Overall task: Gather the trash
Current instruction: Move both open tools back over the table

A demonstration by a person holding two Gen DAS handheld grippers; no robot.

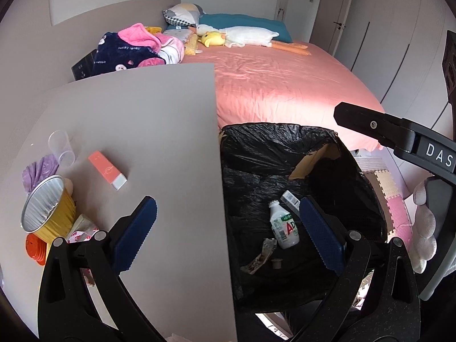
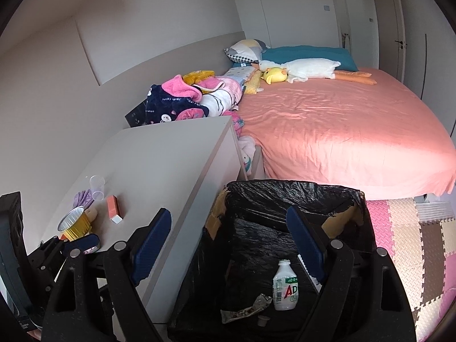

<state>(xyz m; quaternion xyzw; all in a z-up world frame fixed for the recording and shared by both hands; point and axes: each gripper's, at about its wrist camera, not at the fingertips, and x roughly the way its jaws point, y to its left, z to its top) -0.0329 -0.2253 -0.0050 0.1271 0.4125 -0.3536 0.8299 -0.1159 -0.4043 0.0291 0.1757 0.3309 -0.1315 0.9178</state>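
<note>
Left wrist view shows the left gripper [image 1: 228, 230] spread wide with nothing between its blue pads, straddling the edge of a grey cabinet top [image 1: 159, 131] and a cardboard bin lined with a black trash bag [image 1: 256, 154]. Inside the bag lie a white drink bottle [image 1: 283, 228], a small carton [image 1: 290, 199], a crumpled wrapper [image 1: 263, 253] and what looks like a bottle cap [image 1: 276, 262], though it is too small to be sure. On the cabinet top sit an orange-and-white box [image 1: 107, 170], a clear plastic cup [image 1: 62, 148], a gold foil cup [image 1: 48, 209] and a purple cloth [image 1: 38, 171]. Right wrist view has the right gripper [image 2: 228, 245] likewise released and empty, hovering above the same bin, the bottle [image 2: 285, 286] lying below its fingers. A pink bed [image 2: 342, 131] stands beyond the bin.
</note>
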